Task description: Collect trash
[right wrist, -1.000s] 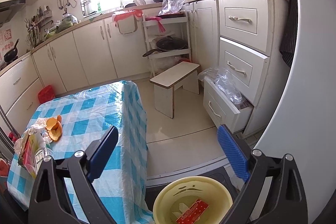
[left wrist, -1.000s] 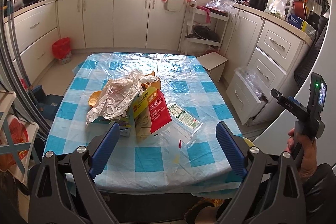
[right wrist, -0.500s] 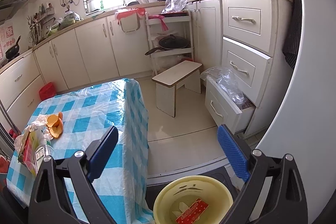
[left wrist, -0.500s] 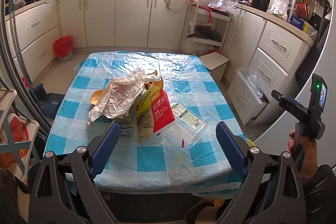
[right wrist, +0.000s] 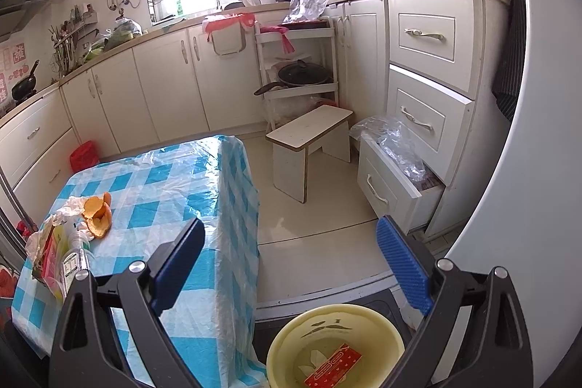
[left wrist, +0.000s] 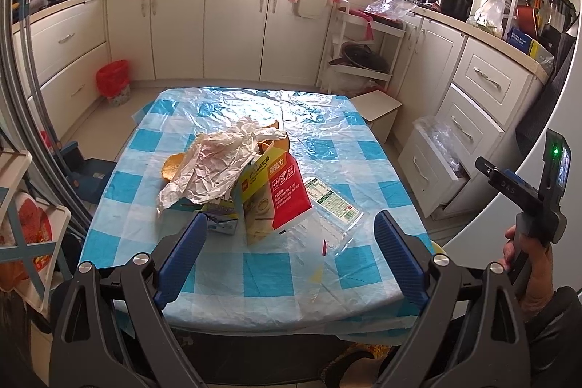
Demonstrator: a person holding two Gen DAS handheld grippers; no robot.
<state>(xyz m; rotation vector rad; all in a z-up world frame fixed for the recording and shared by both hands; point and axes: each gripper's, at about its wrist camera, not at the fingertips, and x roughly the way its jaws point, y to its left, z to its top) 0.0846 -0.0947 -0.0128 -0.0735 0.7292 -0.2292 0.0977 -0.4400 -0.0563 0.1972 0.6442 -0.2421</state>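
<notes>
Both tools gaped empty: left tool [left wrist: 289,244] facing the desk's [left wrist: 254,273] trash pile [left wrist: 232,177], right tool [right wrist: 291,251] over a yellow basin [right wrist: 336,346].

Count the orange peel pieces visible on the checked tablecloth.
3: two beside the crumpled wrapper's far end, one at its left side. More may be hidden beneath it.

A thin plastic sheet [left wrist: 316,119], glossy and creased, covers the surface over a blue-checked cloth [left wrist: 276,271]. On it, crumpled paper [left wrist: 214,166] looks matt and wrinkled, the printed box [left wrist: 276,191] is smooth card, and the clear wrapper [left wrist: 331,206] shines. The orange peel [right wrist: 97,215] is dull and pitted. The left hand-held gripper [left wrist: 289,248] has matt black plastic arms, ribbed blue pads [left wrist: 398,253] and bright metal screws. The bowl [right wrist: 291,337] on the floor is glossy yellow plastic.
</notes>
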